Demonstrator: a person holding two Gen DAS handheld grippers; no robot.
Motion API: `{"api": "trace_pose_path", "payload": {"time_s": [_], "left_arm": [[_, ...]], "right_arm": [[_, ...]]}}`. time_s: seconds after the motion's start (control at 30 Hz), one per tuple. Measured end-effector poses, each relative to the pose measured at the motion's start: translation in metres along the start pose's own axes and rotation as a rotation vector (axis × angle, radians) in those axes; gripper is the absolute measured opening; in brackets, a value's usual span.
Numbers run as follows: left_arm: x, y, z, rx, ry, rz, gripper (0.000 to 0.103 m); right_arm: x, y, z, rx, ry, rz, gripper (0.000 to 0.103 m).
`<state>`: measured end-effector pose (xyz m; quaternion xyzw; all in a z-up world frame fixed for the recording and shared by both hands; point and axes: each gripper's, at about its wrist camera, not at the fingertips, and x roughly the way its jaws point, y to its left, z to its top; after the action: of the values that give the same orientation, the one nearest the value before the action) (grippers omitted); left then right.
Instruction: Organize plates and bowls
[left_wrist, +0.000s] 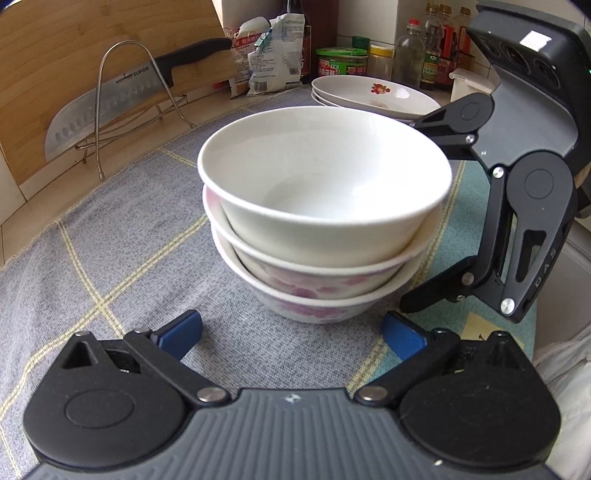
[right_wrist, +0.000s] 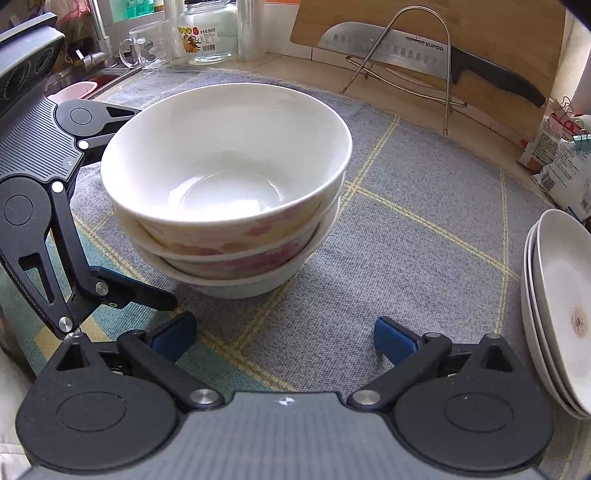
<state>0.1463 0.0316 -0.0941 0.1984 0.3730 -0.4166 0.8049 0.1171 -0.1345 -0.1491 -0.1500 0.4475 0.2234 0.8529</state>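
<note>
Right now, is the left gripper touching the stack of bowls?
Apart: in the left wrist view, cloth shows between the left gripper and the stack of bowls.

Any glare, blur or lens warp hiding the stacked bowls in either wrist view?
Left wrist view: sharp, soft daylight, faint sheen inside the top white ceramic bowl, fisheye bends the grey checked cloth. Right wrist view: brighter glare in that bowl, edges curved, nothing hidden.

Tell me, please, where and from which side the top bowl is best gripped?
Grip the top bowl at its rim, coming from above with one finger inside and one outside. It sits upright, nested in the bowls below, so only its rim band stands clear. The left claw, open and nearest, probably suits its near rim.
</note>
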Motion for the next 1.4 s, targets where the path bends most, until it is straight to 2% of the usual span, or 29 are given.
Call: {"api": "trace_pose_path", "payload": {"time_s": [0.23,0.37,0.57,0.63,0.73,1.0,1.4], "left_arm": [[-0.001,-0.001,0.007,0.061,0.0,0.013,0.1],[-0.005,0.003,0.013,0.105,-0.004,-0.037,0.099],[-0.005,0.014,0.018,0.114,-0.008,-0.147,0.088],[-0.005,0.016,0.019,0.121,-0.01,-0.177,0.082],[-0.007,0.019,0.02,0.133,-0.014,-0.2,0.082],[-0.003,0.024,0.022,0.17,-0.005,-0.238,0.083],[-0.001,0.033,0.027,0.173,0.012,-0.288,0.082]], "right_arm": [[0.004,-0.001,0.01,-0.192,-0.031,0.065,0.103],[0.003,-0.005,0.02,-0.299,-0.051,0.141,0.103],[0.004,-0.007,0.03,-0.39,-0.063,0.215,0.095],[0.005,-0.006,0.031,-0.408,-0.057,0.228,0.09],[0.005,-0.009,0.033,-0.42,-0.047,0.252,0.087],[-0.003,-0.01,0.036,-0.435,-0.04,0.284,0.086],[-0.004,-0.012,0.039,-0.426,-0.025,0.295,0.086]]}}
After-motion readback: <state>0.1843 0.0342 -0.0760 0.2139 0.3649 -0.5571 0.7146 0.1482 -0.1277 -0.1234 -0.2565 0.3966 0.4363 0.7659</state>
